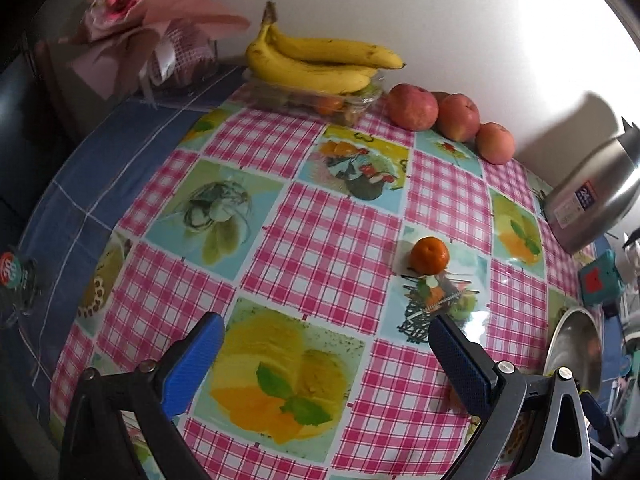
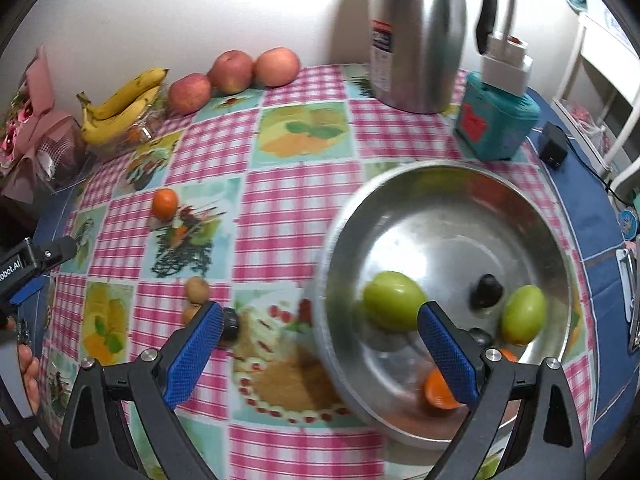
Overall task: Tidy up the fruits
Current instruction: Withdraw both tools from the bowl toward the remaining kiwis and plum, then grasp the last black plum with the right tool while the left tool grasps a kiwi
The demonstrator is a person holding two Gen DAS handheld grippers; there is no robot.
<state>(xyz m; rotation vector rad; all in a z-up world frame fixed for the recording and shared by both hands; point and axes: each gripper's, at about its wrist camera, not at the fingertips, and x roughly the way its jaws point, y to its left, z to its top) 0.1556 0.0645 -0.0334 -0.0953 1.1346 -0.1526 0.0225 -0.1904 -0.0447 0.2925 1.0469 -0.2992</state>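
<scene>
A metal bowl [image 2: 448,208] sits on the table at the right. It holds two green fruits [image 2: 394,300], an orange [image 2: 438,390] and small dark fruits [image 2: 486,290]. A lone orange [image 1: 429,255] stands on the cloth; it also shows in the right wrist view [image 2: 165,203]. Small brown fruits [image 2: 197,289] and a dark one [image 2: 230,324] lie near the bowl. My left gripper [image 1: 324,344] is open and empty above the cloth, short of the orange. My right gripper [image 2: 320,326] is open and empty over the bowl's left rim.
Bananas [image 1: 320,62] lie on a clear container at the back, three apples [image 1: 412,106] beside them. A steel kettle [image 2: 416,36], a teal box [image 2: 496,124], a charger and a bouquet [image 1: 136,20] stand around the table's edges.
</scene>
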